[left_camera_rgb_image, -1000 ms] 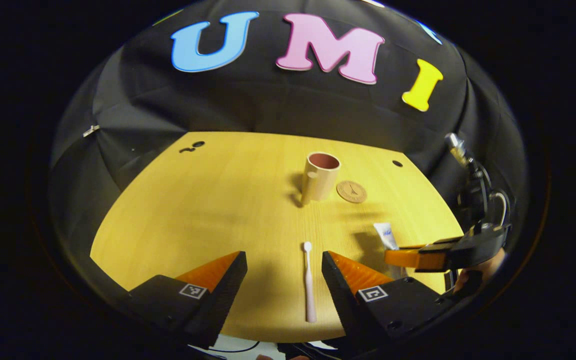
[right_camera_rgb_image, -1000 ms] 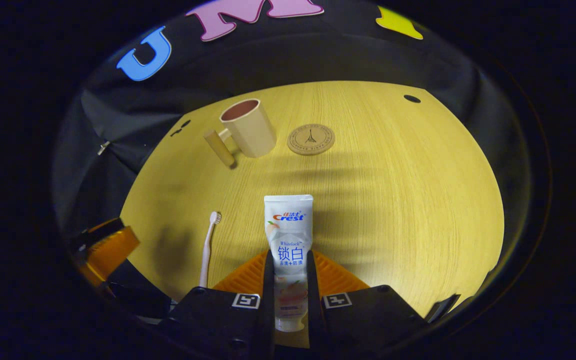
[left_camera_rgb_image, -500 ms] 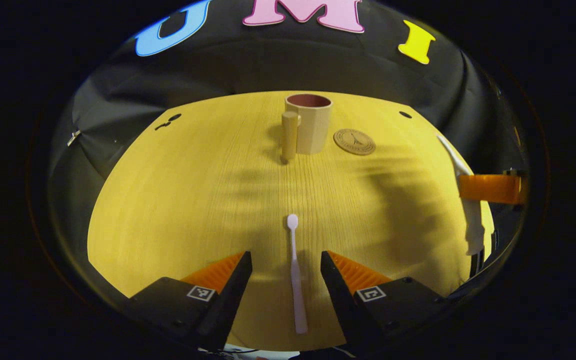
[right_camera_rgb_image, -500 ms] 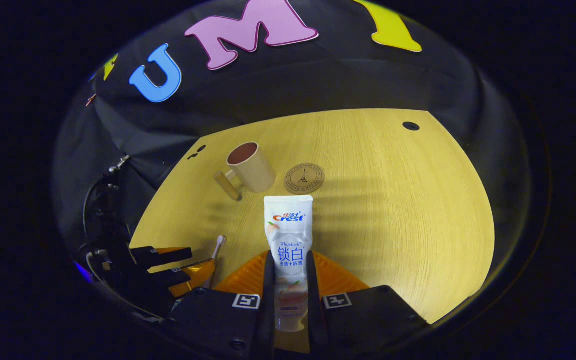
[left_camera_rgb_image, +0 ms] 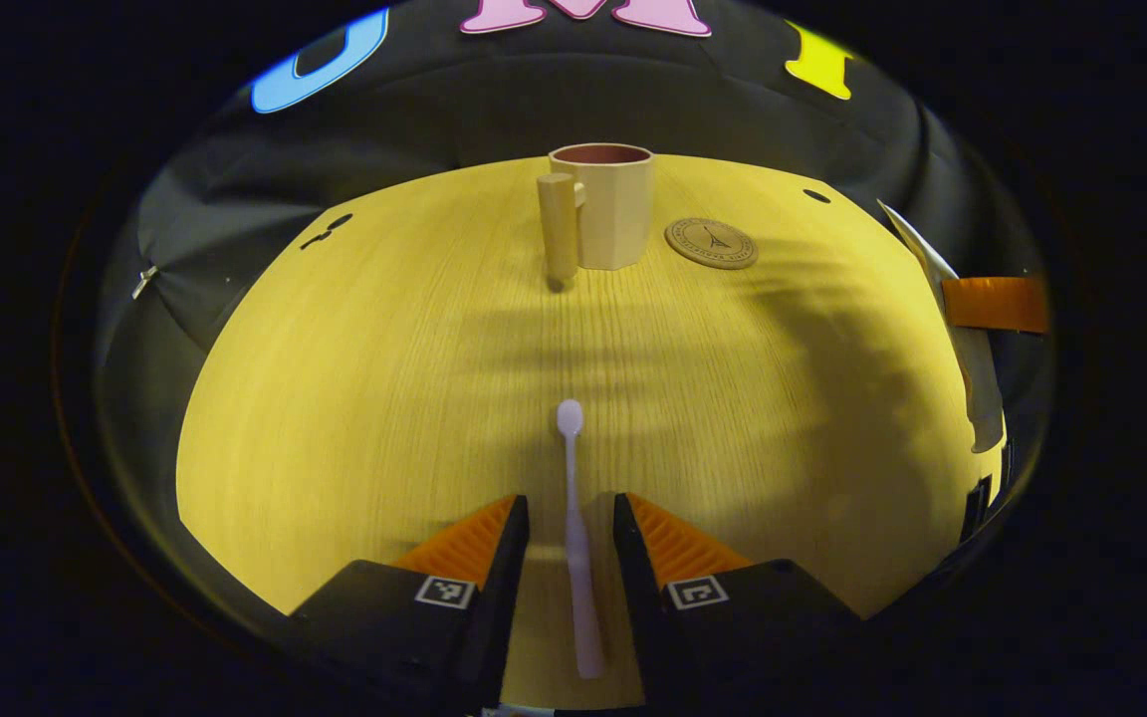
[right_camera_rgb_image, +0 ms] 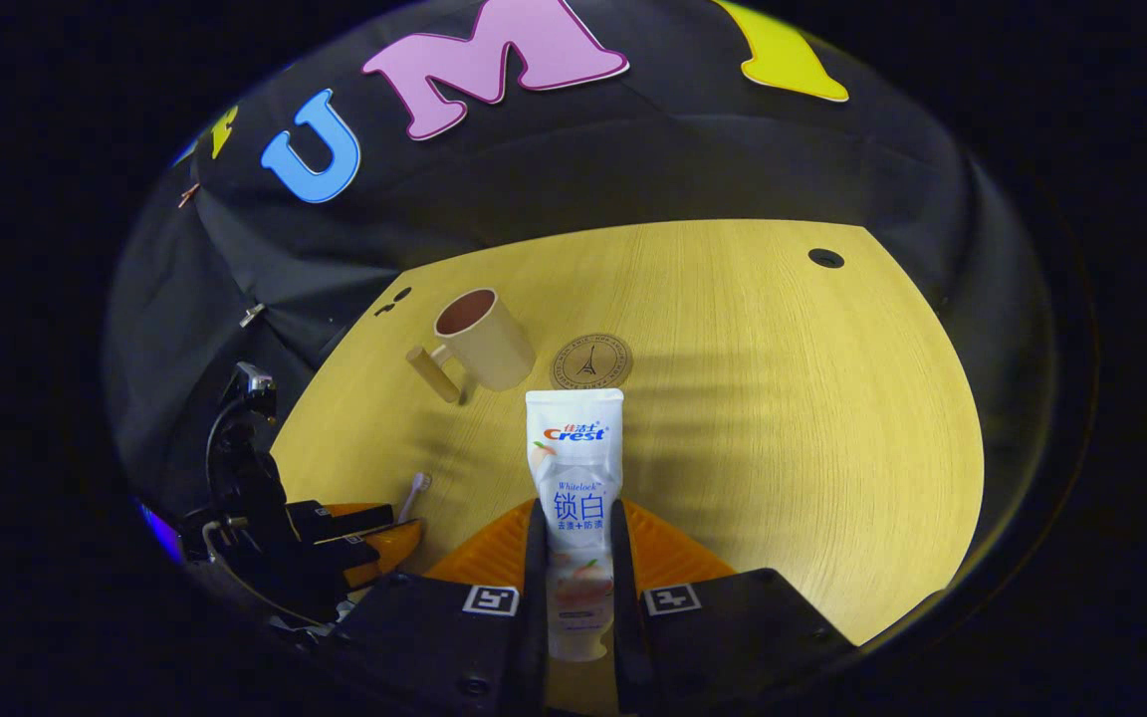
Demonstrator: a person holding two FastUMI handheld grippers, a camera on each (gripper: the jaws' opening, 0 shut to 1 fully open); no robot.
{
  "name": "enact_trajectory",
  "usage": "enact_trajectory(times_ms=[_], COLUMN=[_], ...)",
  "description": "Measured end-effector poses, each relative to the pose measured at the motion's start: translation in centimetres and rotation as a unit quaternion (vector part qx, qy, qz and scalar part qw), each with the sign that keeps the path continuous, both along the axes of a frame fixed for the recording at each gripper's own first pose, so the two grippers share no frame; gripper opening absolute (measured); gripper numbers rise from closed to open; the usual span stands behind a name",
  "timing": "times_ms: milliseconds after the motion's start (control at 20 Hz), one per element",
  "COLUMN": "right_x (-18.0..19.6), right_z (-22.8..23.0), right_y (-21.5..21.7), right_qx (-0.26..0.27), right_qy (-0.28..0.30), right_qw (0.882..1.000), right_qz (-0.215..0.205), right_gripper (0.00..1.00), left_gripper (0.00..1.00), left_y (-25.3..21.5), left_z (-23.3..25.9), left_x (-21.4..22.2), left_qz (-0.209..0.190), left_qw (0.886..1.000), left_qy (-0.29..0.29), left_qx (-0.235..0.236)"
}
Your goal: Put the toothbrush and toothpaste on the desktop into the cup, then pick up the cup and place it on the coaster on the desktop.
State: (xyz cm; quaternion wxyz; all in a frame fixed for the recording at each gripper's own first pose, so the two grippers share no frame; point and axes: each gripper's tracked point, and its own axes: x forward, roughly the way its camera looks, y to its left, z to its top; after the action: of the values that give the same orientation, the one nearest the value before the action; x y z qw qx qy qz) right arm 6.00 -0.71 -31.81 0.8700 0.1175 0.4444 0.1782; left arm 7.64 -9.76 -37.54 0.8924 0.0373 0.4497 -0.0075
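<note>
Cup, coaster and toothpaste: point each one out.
cup point(left_camera_rgb_image: 613, 214), left gripper view, on its side wall.
coaster point(left_camera_rgb_image: 711, 243), left gripper view, on its flat top.
toothpaste point(right_camera_rgb_image: 574, 463), right gripper view, on the tube's printed front.

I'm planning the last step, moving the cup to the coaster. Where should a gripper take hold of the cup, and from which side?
Probably by the handle, a straight upright bar standing clear of the cup on the side away from the coaster. Come in level from that open side, fingers either side of the bar. The wide body looks harder to span.
</note>
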Motion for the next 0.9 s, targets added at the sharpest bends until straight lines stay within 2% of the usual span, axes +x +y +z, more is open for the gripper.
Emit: enact_trajectory(times_ms=[200,250,300,400,650,900], right_x=[-0.3,-0.4,-0.4,-0.5,-1.4,0.3], right_z=[0.3,0.4,0.3,0.4,1.3,5.2], right_y=[0.2,0.2,0.2,0.3,0.8,2.5], right_qx=[0.004,0.005,0.005,0.005,0.009,0.071], right_qy=[-0.004,-0.004,-0.004,-0.006,-0.017,-0.063], right_qw=[1.000,1.000,1.000,1.000,0.999,0.993], right_qz=[-0.014,-0.019,-0.023,-0.030,-0.042,-0.073], right_gripper=[0.30,0.30,0.30,0.30,0.30,0.30], left_gripper=[0.34,0.36,0.22,0.12,0.07,0.06], left_y=[-0.5,-0.3,-0.2,0.0,-0.2,0.2], left_z=[-0.1,0.0,-0.1,0.1,0.4,3.1], left_x=[0.0,0.2,0.3,0.4,0.6,0.4], left_qz=[-0.006,-0.006,-0.006,-0.005,-0.023,-0.035], left_qw=[1.000,1.000,1.000,1.000,0.999,0.995], left_qy=[0.008,0.007,0.011,0.019,0.020,-0.023], left_qx=[-0.017,-0.013,-0.011,-0.008,-0.034,-0.086])
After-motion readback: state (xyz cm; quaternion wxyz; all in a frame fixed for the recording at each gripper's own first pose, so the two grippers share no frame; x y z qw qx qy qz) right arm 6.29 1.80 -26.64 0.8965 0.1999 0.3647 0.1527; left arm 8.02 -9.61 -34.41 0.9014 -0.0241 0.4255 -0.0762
